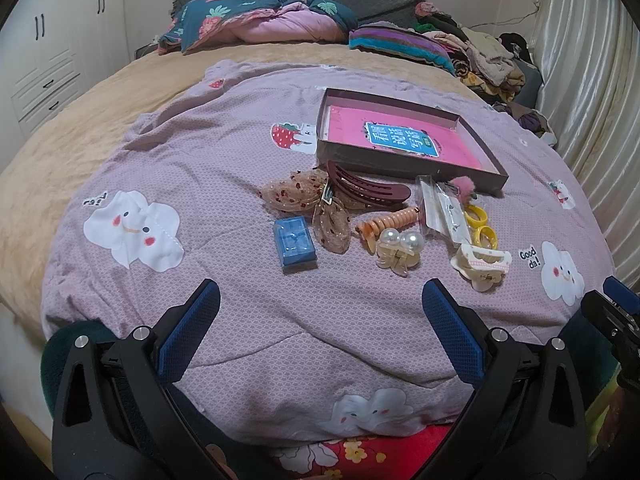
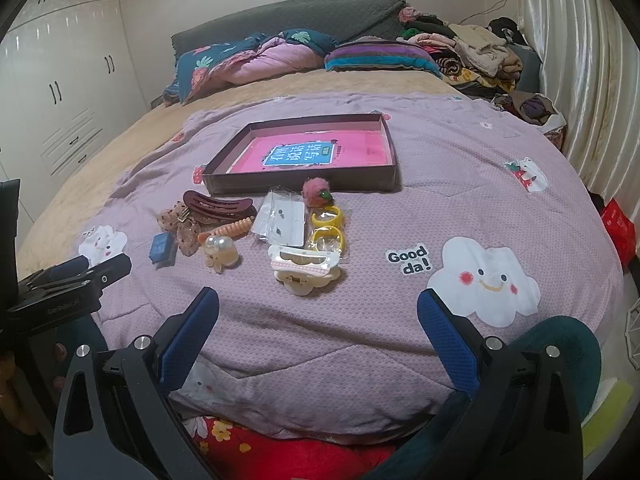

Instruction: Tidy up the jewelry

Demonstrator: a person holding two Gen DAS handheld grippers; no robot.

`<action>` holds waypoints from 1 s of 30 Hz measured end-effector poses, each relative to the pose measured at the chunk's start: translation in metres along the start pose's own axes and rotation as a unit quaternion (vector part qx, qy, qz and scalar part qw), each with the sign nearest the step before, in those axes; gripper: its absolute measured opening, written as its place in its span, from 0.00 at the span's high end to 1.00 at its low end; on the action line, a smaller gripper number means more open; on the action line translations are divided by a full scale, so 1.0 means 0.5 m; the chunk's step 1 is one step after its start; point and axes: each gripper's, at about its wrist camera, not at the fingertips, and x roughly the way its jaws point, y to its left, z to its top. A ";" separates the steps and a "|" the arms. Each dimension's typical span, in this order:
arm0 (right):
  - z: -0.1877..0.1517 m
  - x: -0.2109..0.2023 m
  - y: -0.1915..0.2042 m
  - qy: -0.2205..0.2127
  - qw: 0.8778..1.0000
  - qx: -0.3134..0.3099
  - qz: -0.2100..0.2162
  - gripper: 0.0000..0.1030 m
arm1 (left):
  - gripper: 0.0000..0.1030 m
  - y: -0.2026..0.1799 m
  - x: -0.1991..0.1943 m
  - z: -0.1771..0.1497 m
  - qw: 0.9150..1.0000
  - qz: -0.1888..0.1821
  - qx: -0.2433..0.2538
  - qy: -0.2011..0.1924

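Note:
Hair accessories lie in a loose row on a lilac quilt (image 1: 224, 168) in front of a shallow dark box (image 1: 404, 162) (image 2: 304, 182) lined with a pink sheet. From the left: a small blue box (image 1: 295, 245) (image 2: 162, 249), a mesh bow clip (image 1: 316, 204), a maroon claw clip (image 1: 370, 192) (image 2: 220, 204), an orange coil tie (image 1: 386, 224), a pearl clip (image 1: 398, 250) (image 2: 221, 254), a bagged earring card (image 2: 280, 220), yellow rings (image 2: 328, 226) and a cream claw clip (image 1: 482, 266) (image 2: 304, 268). My left gripper (image 1: 320, 312) and right gripper (image 2: 318, 316) both hang open, short of the items.
Folded bedding (image 1: 256, 24) and a striped cushion (image 2: 380, 58) lie at the headboard. A clothes pile (image 2: 472, 56) sits at the back right by a curtain (image 2: 580, 60). White wardrobes (image 1: 44, 60) stand on the left. The left gripper's body (image 2: 68, 284) shows at the left edge.

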 end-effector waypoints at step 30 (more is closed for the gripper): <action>-0.001 0.001 0.011 -0.004 1.000 -0.005 0.003 0.04 | 0.08 0.005 0.001 -0.001 1.000 -0.002 -0.003 -0.001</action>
